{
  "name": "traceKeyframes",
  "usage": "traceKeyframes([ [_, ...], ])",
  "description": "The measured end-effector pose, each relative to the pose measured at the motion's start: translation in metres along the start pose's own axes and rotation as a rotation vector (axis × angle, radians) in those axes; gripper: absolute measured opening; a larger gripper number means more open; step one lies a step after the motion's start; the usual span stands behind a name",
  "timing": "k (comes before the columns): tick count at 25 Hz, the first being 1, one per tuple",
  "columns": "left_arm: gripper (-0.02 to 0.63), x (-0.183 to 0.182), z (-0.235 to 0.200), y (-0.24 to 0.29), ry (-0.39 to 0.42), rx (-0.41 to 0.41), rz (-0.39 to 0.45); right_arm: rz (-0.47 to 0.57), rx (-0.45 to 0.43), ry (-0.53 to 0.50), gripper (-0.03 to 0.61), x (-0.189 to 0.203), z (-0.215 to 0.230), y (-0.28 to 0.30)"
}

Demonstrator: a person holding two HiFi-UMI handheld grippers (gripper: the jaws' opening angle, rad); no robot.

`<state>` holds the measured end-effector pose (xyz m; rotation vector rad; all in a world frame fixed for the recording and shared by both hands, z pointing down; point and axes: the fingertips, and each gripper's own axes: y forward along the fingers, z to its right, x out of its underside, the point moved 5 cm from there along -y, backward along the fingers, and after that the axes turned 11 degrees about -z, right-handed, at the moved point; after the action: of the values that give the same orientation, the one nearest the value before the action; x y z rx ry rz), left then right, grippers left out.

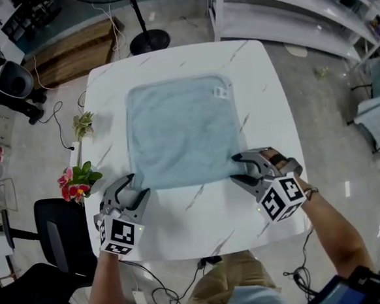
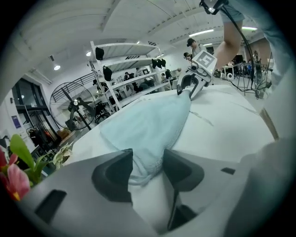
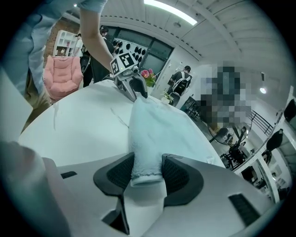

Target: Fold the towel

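Note:
A pale blue towel (image 1: 182,132) lies spread flat on the white marble table (image 1: 202,222), with a small white tag (image 1: 221,92) at its far right corner. My left gripper (image 1: 139,185) sits at the near left corner. In the left gripper view that corner (image 2: 145,159) lies loosely between the open jaws (image 2: 148,169). My right gripper (image 1: 236,168) is at the near right corner. In the right gripper view the hemmed corner (image 3: 147,162) fills the gap and both pads (image 3: 147,172) press on it. Each gripper shows in the other's view, across the towel's near edge.
Pink flowers with green leaves (image 1: 77,180) stand at the table's left edge. A black chair (image 1: 59,237) is below them, off the table. A fan stand (image 1: 148,40) and white shelving (image 1: 283,9) lie beyond the far edge. Cables trail on the floor.

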<state>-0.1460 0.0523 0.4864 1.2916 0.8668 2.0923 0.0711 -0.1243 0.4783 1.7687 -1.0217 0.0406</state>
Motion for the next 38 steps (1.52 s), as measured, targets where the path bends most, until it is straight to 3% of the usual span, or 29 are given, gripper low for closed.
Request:
traceKeyframes([
  [5,0.104,0.003,0.007,0.005,0.069,0.014,-0.026,-0.025,0.015,-0.015,0.116,0.004,0.0,0.003],
  [8,0.064,0.006,0.006,0.005,0.055,0.031,-0.033,-0.035,0.023,-0.007,0.048,0.008,0.0,0.004],
  [19,0.057,0.023,0.039,-0.019,-0.002,0.127,-0.024,-0.059,-0.012,0.029,0.041,0.009,-0.034,-0.016],
  [29,0.054,0.047,0.104,-0.074,-0.004,0.245,-0.017,-0.081,-0.062,0.067,0.041,0.004,-0.099,-0.055],
  [38,0.054,0.069,0.151,-0.123,-0.019,0.3,-0.02,-0.076,-0.12,0.094,0.041,-0.007,-0.159,-0.091],
])
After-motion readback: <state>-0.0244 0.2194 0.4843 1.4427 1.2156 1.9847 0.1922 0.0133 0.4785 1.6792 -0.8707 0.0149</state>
